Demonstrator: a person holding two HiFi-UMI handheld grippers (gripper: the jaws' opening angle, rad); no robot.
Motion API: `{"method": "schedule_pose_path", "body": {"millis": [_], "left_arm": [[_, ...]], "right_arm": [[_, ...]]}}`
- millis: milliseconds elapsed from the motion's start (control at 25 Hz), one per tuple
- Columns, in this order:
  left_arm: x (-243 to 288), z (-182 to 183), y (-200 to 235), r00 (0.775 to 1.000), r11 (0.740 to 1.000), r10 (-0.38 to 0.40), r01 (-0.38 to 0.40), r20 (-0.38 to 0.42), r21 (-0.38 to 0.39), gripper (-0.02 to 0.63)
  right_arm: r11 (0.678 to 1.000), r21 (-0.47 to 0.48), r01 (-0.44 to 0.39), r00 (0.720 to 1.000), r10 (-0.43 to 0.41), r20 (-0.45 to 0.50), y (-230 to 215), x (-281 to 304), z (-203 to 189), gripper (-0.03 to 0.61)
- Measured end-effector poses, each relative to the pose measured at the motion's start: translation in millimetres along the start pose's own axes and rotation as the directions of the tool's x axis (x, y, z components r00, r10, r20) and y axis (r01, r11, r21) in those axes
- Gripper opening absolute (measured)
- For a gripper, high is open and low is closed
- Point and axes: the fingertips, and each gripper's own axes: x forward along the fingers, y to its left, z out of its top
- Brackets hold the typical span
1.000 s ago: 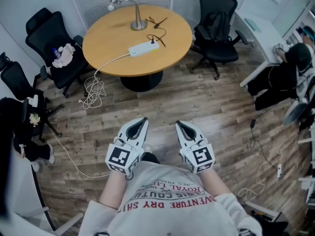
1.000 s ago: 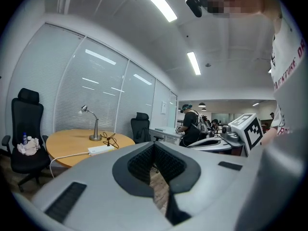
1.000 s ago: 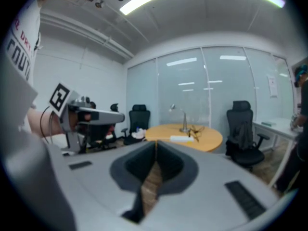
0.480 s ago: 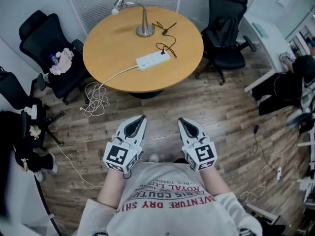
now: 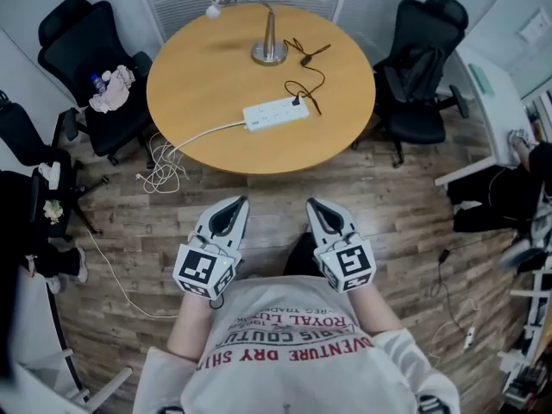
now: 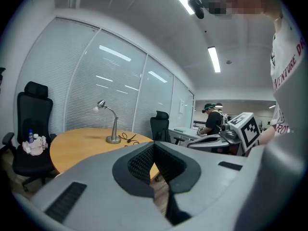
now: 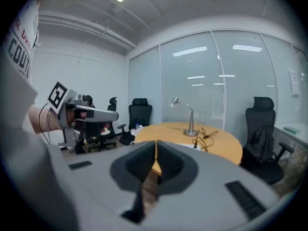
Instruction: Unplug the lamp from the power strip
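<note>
**Both tools closed and empty, desk nearer than before**

The left tool (image 5: 233, 207) and the right tool (image 5: 316, 207) are held side by side in front of the person's chest, above the wooden floor (image 5: 405, 205). In each gripper view the jaws are seen pressed together with nothing between them. Both were carried the same way in the earlier frames.

Since a second ago, the round desk (image 5: 190, 76) has been brought closer. In the head view its near edge now lies just beyond the tool tips, where a wide strip of floor was seen before. Nothing on the desk is touched.

One lamp (image 5: 269, 48) is counted, standing upright on the far part of the desk, its head bent to the left. One white power strip (image 5: 276, 114) lies nearer the middle. One black plug (image 5: 297, 102) is seated at its right end, with the black cord (image 5: 310, 78) looping back toward the lamp. One white cable (image 5: 203, 131) runs off the desk's left edge to a coil on the floor. Two black chairs are counted near the desk, one at the left (image 5: 82, 46) and one at the right (image 5: 423, 59).
</note>
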Motion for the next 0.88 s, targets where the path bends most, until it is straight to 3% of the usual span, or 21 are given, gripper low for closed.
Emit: {"method": "schedule_pose_path", "body": {"millis": [160, 440, 680, 880], "left_arm": [[37.4, 2.5, 7.0, 0.995, 0.995, 0.102, -0.102, -0.005, -0.006, 0.028], [121.4, 6.8, 0.9, 0.965, 0.964, 0.263, -0.263, -0.003, -0.036, 0.028], [189.1, -1.2, -22.6, 0.951, 0.949, 0.307, -0.308, -0.030, -0.072, 0.028], [209.3, -12.1, -8.3, 0.939, 0.935, 0.338, -0.343, -0.071, -0.087, 0.028]], "right_arm": [[0.995, -0.027, -0.099, 0.995, 0.098, -0.027, -41.1, 25.3, 1.5, 0.031], [0.964, -0.069, -0.258, 0.966, 0.256, -0.043, -132.1, 55.9, 12.1, 0.031], [0.943, -0.070, -0.326, 0.944, 0.320, -0.083, -197.1, 68.5, -7.1, 0.031], [0.940, -0.034, -0.338, 0.938, 0.334, -0.097, -221.3, 90.1, -13.9, 0.031]]}}
